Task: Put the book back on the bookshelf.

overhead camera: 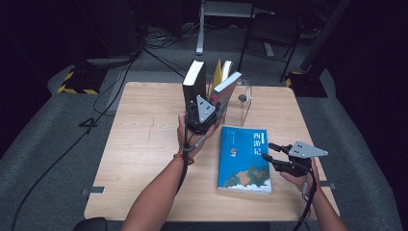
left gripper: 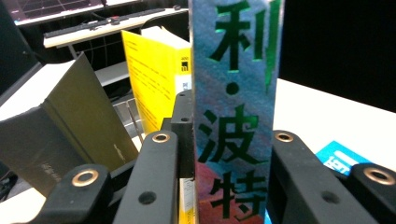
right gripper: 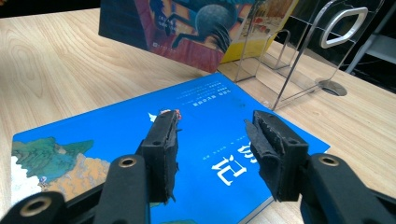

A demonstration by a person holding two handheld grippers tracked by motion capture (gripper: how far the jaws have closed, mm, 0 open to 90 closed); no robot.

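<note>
The left tongs (overhead camera: 206,107) squeeze the spine of a colourful book (left gripper: 233,112) and hold it up over the table (overhead camera: 144,144), standing tall, in front of the clear book stand (overhead camera: 243,103). The right tongs (right gripper: 210,140) are open, just above one blue book (overhead camera: 245,159) lying flat, its long side pointing away from the person. Four books in all: a dark book (overhead camera: 193,84) and a yellow book (left gripper: 156,79) too.
</note>
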